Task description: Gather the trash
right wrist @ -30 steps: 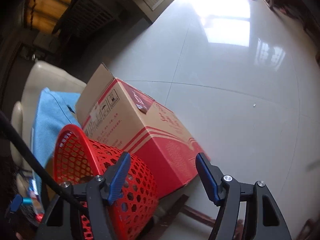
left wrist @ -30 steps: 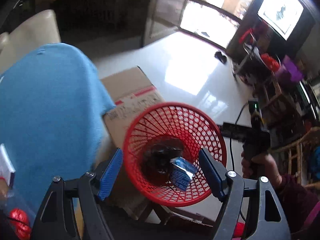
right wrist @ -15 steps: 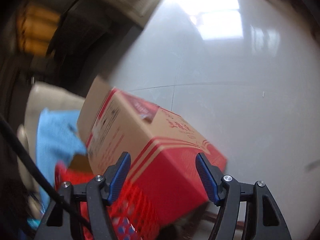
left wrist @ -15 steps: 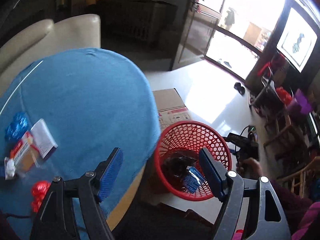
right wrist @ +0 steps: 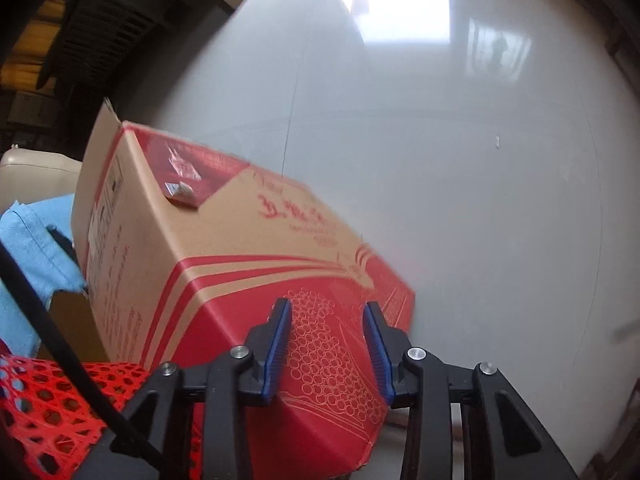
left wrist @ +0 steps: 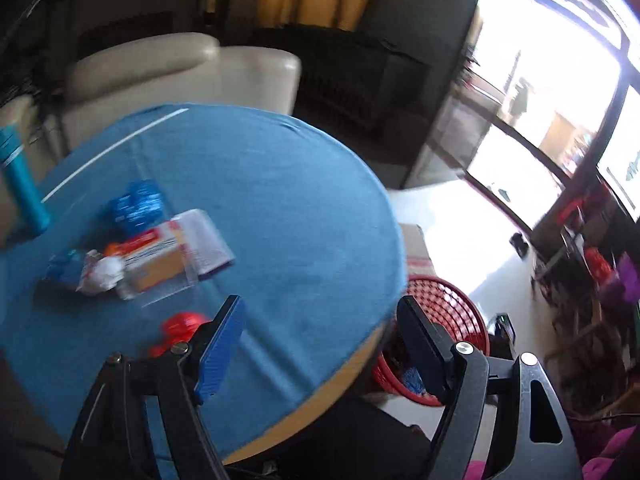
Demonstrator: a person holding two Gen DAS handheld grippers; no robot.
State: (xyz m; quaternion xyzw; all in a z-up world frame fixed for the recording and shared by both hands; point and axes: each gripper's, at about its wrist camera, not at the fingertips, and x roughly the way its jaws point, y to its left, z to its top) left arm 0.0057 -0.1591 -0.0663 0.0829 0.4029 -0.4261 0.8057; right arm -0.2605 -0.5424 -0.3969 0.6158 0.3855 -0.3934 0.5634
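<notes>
A red mesh basket [left wrist: 460, 320] stands on the floor beside the round table with a blue cloth [left wrist: 288, 208]; a blue wrapper [left wrist: 412, 380] lies in it. On the cloth lie a blue wrapper [left wrist: 136, 204], a clear packet with orange and red print [left wrist: 160, 256], a white crumpled scrap [left wrist: 104, 276] and a red wrapper [left wrist: 180, 326]. My left gripper [left wrist: 320, 344] is open and empty over the table's near edge. My right gripper [right wrist: 326, 346] is partly open and empty, low over a cardboard box [right wrist: 240, 256]; the basket [right wrist: 52, 404] shows at lower left.
A blue tube [left wrist: 22, 176] stands at the table's left edge. A cream sofa [left wrist: 180, 76] is behind the table. Shelves with clutter [left wrist: 592, 280] line the right wall. Glossy white floor [right wrist: 480, 160] spreads beyond the box.
My left gripper has swung from above the basket to over the table, bringing the trash into view. My right gripper's jaws have narrowed and it has moved over the box.
</notes>
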